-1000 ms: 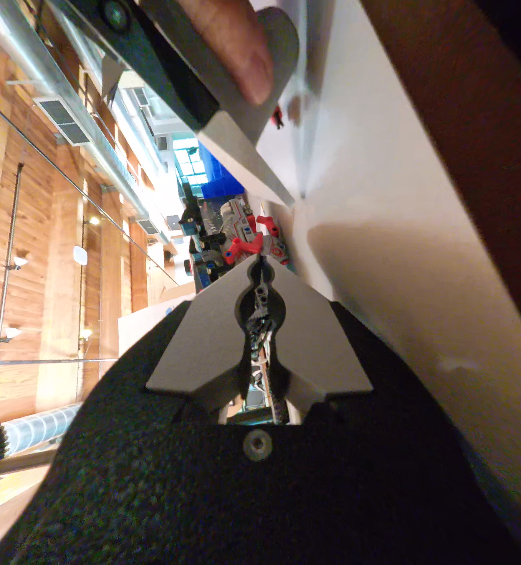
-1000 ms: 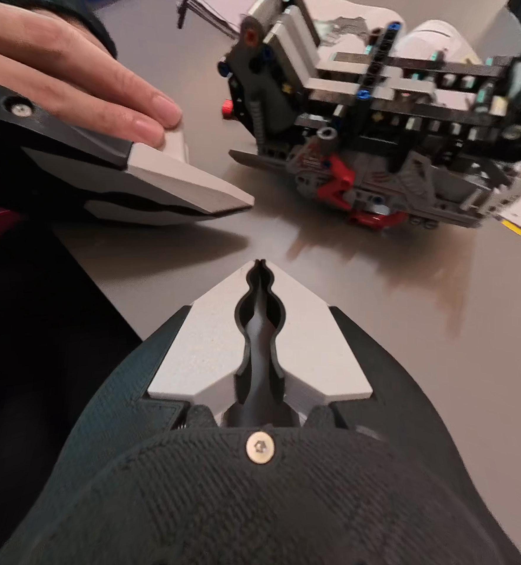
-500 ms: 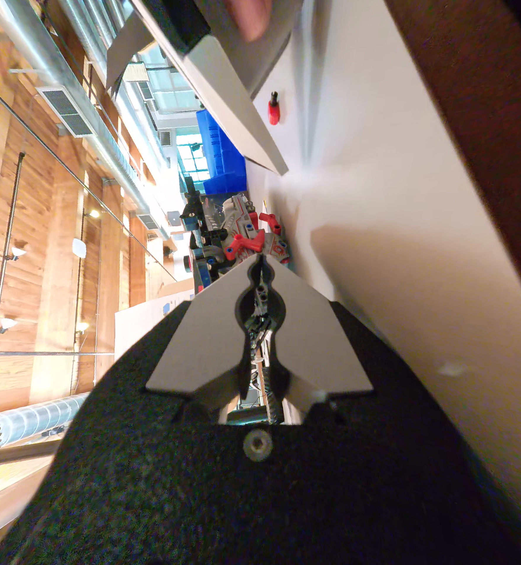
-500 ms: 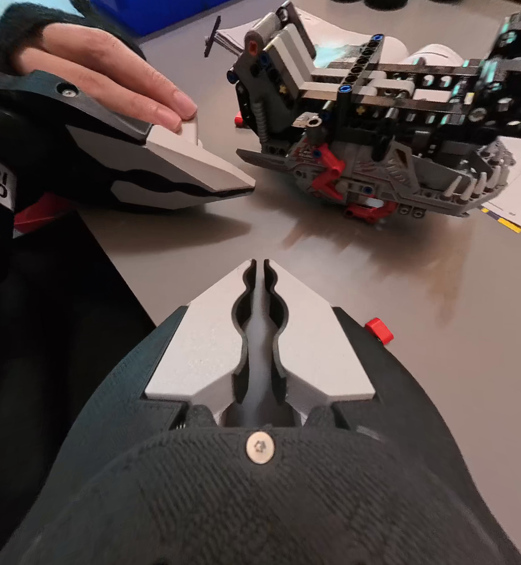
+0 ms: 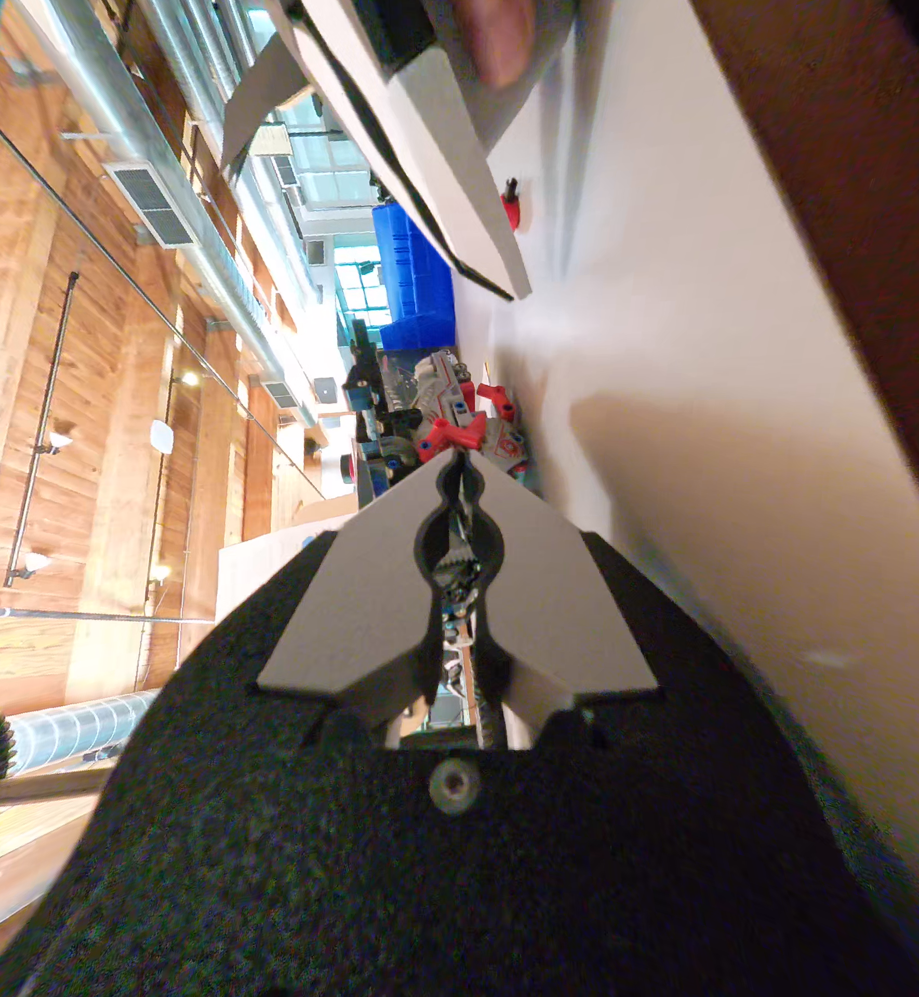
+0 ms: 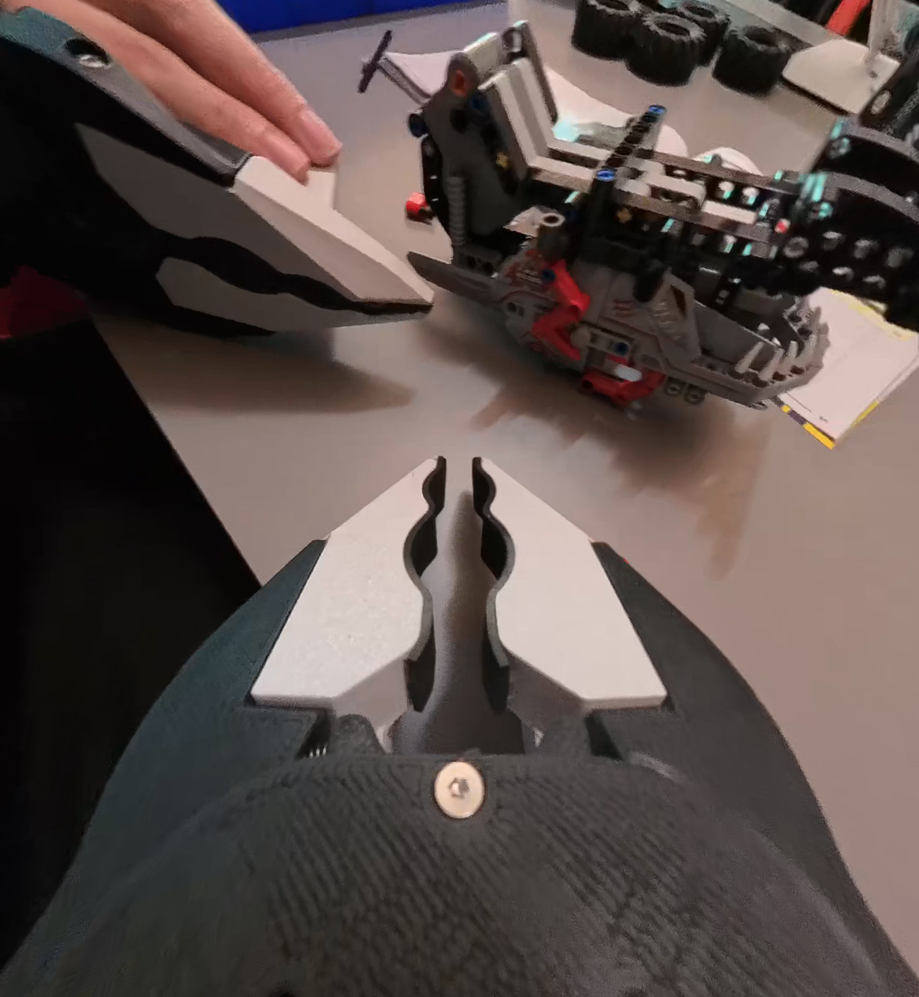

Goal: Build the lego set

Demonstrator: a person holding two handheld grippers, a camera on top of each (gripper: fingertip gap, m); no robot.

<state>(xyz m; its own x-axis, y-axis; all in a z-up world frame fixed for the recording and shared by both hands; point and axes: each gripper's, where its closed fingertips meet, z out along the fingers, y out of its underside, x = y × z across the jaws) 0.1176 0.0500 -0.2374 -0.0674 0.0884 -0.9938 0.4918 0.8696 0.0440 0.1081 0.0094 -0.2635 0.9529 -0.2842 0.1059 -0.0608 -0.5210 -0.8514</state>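
Stood half-built on the surface (image 6: 662,620): lego model (image 6: 635,259), wheels (image 6: 678,32) unfitted. Left claw (image 5: 460,458) closed, empty; right claw (image 6: 458,464) narrowly parted, empty.

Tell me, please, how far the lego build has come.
Done: the grey and black model stands largely assembled on the table. In hand: nothing; the right claw is open, the left claw shut. Left: the black tyres lie loose.

The smooth grey table (image 6: 716,674) carries the grey-and-black lego model (image 6: 635,259) at one o'clock, four black rubber tyres (image 6: 678,32) behind, a paper booklet (image 6: 845,388) at two o'clock.
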